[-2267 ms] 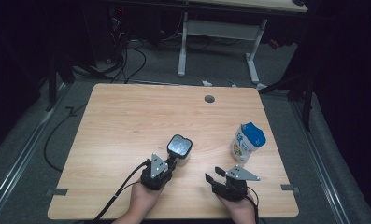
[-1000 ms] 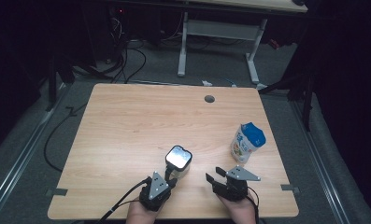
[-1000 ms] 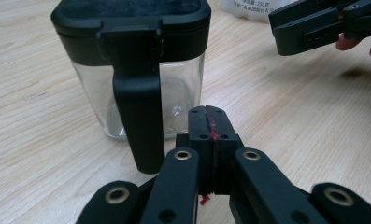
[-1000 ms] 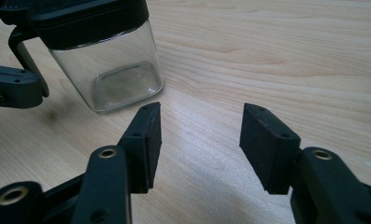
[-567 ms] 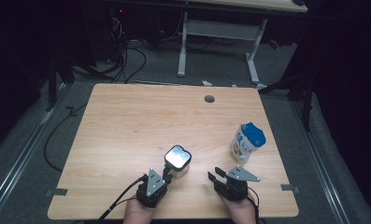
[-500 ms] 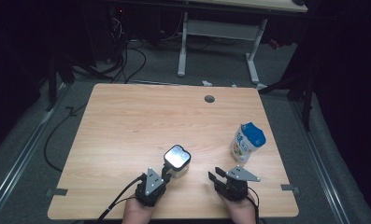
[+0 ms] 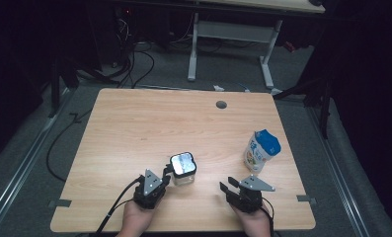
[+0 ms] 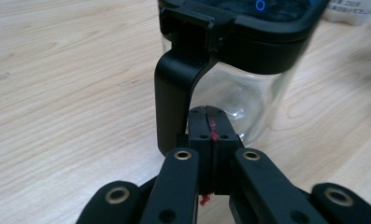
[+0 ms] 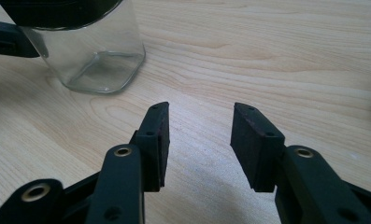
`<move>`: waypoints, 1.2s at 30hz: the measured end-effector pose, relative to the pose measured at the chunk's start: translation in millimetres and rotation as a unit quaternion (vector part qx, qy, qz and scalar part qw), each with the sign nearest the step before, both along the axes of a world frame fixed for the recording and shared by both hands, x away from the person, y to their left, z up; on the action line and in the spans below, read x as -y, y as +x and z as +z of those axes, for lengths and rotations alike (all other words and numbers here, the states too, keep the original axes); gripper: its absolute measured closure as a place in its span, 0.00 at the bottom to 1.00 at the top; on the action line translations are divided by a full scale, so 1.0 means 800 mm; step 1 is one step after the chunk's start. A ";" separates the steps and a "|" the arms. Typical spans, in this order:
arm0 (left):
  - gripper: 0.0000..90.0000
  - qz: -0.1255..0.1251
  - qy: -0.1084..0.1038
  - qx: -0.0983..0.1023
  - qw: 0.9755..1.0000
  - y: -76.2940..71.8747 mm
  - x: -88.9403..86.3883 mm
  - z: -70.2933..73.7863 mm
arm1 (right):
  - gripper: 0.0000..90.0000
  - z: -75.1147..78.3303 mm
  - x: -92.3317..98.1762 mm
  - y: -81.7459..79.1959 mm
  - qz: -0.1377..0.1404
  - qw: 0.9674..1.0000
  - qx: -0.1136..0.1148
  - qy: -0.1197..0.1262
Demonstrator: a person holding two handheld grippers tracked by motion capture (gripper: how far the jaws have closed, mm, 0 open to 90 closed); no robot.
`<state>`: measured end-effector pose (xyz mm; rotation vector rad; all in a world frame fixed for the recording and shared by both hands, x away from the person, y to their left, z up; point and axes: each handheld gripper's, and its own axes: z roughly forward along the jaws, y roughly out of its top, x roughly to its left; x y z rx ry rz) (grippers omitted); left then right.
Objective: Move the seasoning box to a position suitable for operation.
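Note:
A clear glass jug (image 7: 182,168) with a black lid and a black handle (image 8: 171,93) stands on the wooden table (image 7: 149,123), near the front edge. My left gripper (image 7: 166,175) is at its near-left side. In the left gripper view its jaws (image 8: 206,112) are pressed together, tips right beside the handle, nothing between them. My right gripper (image 7: 225,190) rests to the right of the jug. Its jaws (image 9: 199,121) stand apart over bare wood and have just been opening; the jug (image 9: 92,51) is off to their left.
A white bottle with a blue cap (image 7: 260,150) stands upright at the right, just beyond my right gripper. A round cable hole (image 7: 221,104) sits near the table's far edge. Cables and desk legs lie on the floor behind.
The jug has come nearer the front edge with my left gripper at its handle. My left hand has shifted left. The right hand has kept its place.

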<state>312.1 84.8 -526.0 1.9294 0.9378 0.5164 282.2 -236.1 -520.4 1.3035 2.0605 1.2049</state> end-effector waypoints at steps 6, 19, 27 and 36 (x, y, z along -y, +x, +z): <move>0.99 0.006 0.000 -0.008 1.000 0.014 -0.006 0.000 | 0.61 0.000 0.000 0.000 0.006 1.000 0.001 0.001; 0.92 0.016 -0.006 -0.007 1.000 0.008 -0.029 0.008 | 0.59 -0.001 0.001 0.000 0.005 1.000 0.001 0.002; 0.84 0.025 -0.046 0.005 0.999 0.010 -0.043 0.026 | 0.59 -0.001 0.000 0.000 0.005 1.000 0.000 0.002; 0.89 0.020 -0.051 0.008 0.998 0.019 -0.045 0.043 | 0.58 -0.002 0.001 0.000 0.005 1.000 0.002 0.003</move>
